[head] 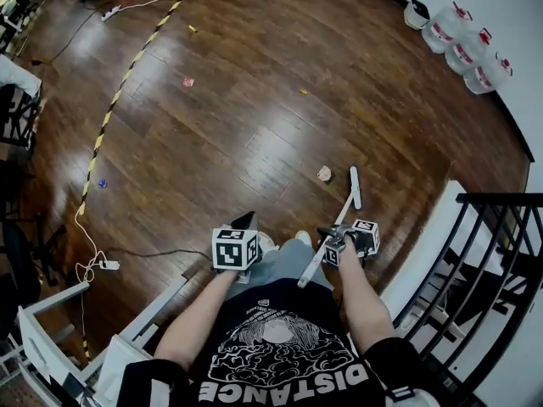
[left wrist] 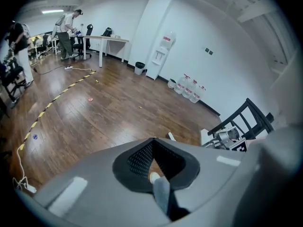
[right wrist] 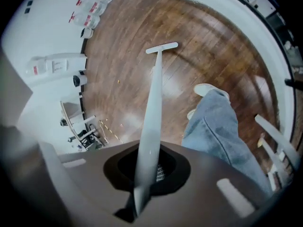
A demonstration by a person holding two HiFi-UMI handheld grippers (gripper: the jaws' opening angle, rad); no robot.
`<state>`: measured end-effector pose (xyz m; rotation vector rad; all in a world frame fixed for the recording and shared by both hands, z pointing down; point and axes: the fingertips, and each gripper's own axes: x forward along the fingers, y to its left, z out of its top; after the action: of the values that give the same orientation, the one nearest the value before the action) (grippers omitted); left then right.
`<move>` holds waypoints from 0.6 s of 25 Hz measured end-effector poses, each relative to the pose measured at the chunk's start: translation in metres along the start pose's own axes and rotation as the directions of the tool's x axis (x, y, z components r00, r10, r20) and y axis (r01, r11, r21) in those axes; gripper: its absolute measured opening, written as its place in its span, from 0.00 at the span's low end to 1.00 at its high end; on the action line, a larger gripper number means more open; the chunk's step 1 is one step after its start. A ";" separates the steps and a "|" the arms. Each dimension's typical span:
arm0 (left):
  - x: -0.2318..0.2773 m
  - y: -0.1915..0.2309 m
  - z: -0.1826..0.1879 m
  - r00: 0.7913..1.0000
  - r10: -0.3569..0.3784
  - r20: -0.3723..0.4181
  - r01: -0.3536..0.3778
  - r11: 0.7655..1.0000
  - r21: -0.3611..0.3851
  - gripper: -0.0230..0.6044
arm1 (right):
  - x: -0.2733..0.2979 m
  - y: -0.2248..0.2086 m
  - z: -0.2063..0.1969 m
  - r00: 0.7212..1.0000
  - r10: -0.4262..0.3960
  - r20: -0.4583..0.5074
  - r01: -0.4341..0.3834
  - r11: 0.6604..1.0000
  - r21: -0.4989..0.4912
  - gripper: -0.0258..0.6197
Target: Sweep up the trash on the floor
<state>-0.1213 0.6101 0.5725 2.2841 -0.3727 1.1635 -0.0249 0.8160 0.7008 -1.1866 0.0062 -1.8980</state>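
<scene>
Gripping the broom (head: 343,213) (right wrist: 154,103) is the right gripper (head: 333,236) (right wrist: 147,174), jaws clamped on the pale handle. The handle slopes away from those jaws, forward and down to the floor. The narrow white broom head (head: 355,186) (right wrist: 162,48) sits on the boards well ahead of that gripper. Just beside the head, on the left gripper's side, lies a crumpled pinkish wad of trash (head: 324,174).

The left gripper (head: 244,222) (left wrist: 152,142) hangs level with the right one, its mesh pads (left wrist: 138,159) meeting at the tips with nothing between them. Far ahead of it lies a pink scrap (head: 187,82) (left wrist: 90,99), and a yellow crumb (head: 303,91) lies further right. A blue bit (head: 102,183) sits out to its left near the yellow-and-black floor tape (head: 119,87). Water jugs (head: 465,47) line the wall far beyond the right gripper, and a black railing (head: 496,261) stands on its outer side.
</scene>
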 end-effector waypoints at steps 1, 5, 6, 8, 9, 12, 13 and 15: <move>0.002 0.005 0.006 1.000 0.000 -0.004 0.000 1.000 0.005 0.04 | 0.009 0.008 -0.004 1.000 0.031 0.004 -0.031 0.999 0.037 0.04; 0.015 0.021 0.038 1.000 -0.007 -0.012 0.008 0.999 0.041 0.04 | 0.045 0.040 -0.018 0.992 0.126 0.027 -0.128 0.977 0.171 0.04; 0.019 0.025 0.048 1.000 -0.008 -0.016 0.009 0.999 0.052 0.04 | 0.055 0.047 -0.022 0.990 0.135 0.033 -0.138 0.971 0.193 0.04; 0.028 0.035 0.068 1.000 -0.005 -0.024 0.007 0.997 0.072 0.04 | 0.076 0.063 -0.029 0.988 0.150 0.047 -0.156 0.961 0.227 0.04; 0.032 0.040 0.080 1.000 -0.002 -0.028 0.005 0.997 0.082 0.04 | 0.087 0.072 -0.031 0.985 0.163 0.052 -0.171 0.954 0.245 0.04; 0.043 0.059 0.118 1.000 0.010 -0.029 -0.007 0.994 0.108 0.04 | 0.122 0.111 -0.038 0.971 0.232 0.048 -0.236 0.923 0.303 0.04; 0.047 0.066 0.133 1.000 0.014 -0.027 -0.011 0.994 0.113 0.04 | 0.132 0.129 -0.039 0.965 0.259 0.042 -0.259 0.911 0.320 0.04; 0.055 0.081 0.161 0.999 0.023 -0.024 -0.020 0.993 0.118 0.04 | 0.147 0.171 -0.040 0.952 0.305 0.024 -0.294 0.891 0.346 0.04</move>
<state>-0.0215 0.4510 0.5676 2.3693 -0.3274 1.2546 0.0354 0.5958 0.7138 -0.8603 -0.1180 -1.5657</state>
